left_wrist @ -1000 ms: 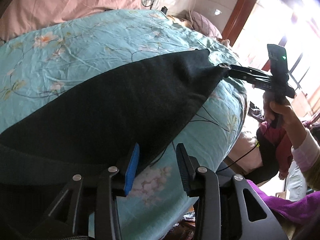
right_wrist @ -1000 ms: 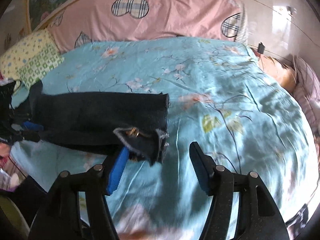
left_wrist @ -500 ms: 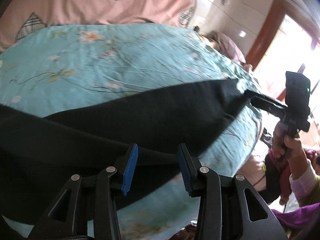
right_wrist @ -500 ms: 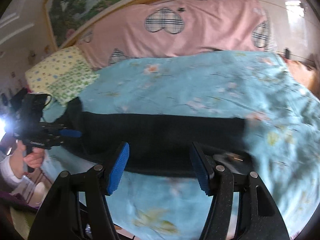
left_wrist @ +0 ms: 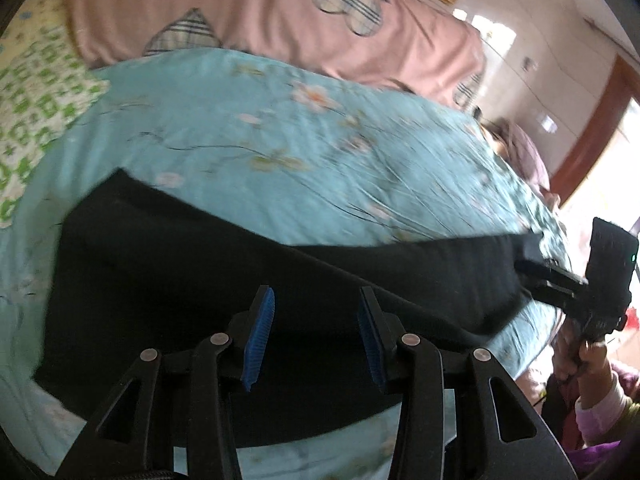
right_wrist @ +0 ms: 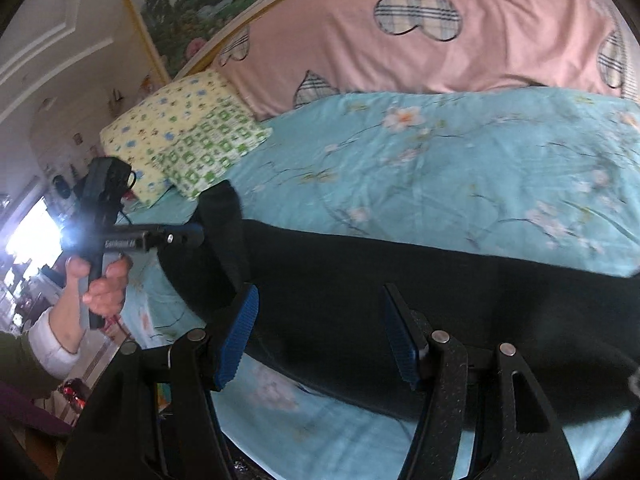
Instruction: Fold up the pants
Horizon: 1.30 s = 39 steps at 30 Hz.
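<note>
Bed with a turquoise floral bedspread; pink quilt with plaid hearts along the head; yellow-green patterned pillow; gold-framed landscape painting above; bright window at left; reddish wooden door frame.

Black pants, seemingly stretched flat lengthwise across the bed

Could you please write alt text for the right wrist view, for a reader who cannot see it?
Long black fabric pants lie stretched across a light blue floral bedsheet, under the open right gripper. At left, the left gripper meets their end beside a yellow-green patterned pillow.
</note>
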Each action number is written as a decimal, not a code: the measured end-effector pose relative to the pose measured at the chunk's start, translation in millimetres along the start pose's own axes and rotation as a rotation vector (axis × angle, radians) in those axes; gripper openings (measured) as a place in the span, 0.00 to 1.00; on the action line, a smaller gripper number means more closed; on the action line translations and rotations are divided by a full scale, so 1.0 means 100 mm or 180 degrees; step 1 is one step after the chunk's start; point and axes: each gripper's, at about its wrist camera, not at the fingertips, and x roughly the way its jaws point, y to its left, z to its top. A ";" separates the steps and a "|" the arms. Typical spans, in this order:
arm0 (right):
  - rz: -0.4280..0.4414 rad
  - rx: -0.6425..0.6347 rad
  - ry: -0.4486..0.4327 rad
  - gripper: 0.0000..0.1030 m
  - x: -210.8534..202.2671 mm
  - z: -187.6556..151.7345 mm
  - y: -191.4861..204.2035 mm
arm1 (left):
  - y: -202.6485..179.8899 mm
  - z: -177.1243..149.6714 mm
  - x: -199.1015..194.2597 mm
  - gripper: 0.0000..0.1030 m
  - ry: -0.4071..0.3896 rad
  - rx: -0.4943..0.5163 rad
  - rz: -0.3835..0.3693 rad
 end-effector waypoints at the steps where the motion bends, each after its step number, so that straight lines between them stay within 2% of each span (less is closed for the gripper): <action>1: 0.0040 -0.0009 0.0026 0.62 0.05 0.02 0.03 | 0.11 0.02 -0.03 0.44 -0.0008 -0.0055 0.0018; 7: 0.0232 -0.0091 0.0157 0.62 0.35 0.14 0.20 | 0.57 0.13 -0.18 0.45 -0.0041 -0.0239 0.0166; 10: 0.0273 -0.0106 0.0279 0.62 0.52 0.19 0.27 | 0.80 0.21 -0.24 0.52 -0.0077 -0.0318 0.0176; 20: 0.0482 -0.0241 0.0527 0.62 0.94 0.35 0.49 | 1.42 0.59 -0.10 0.57 0.0107 -0.0525 0.0286; 22: 0.0495 -0.0197 0.0560 0.62 1.01 0.38 0.48 | 1.47 0.71 -0.04 0.61 0.0185 -0.0433 0.0153; 29: 0.0610 -0.0084 0.0685 0.62 1.21 0.47 0.44 | 1.62 1.06 0.32 0.65 0.0560 -0.0132 0.0130; 38: 0.0698 -0.0056 0.0922 0.62 1.46 0.50 0.48 | 1.89 1.05 0.80 0.65 0.0999 -0.0172 -0.0089; 39: 0.0716 -0.0044 0.0959 0.62 1.49 0.49 0.49 | 1.89 1.04 0.82 0.62 0.1013 -0.0164 -0.0103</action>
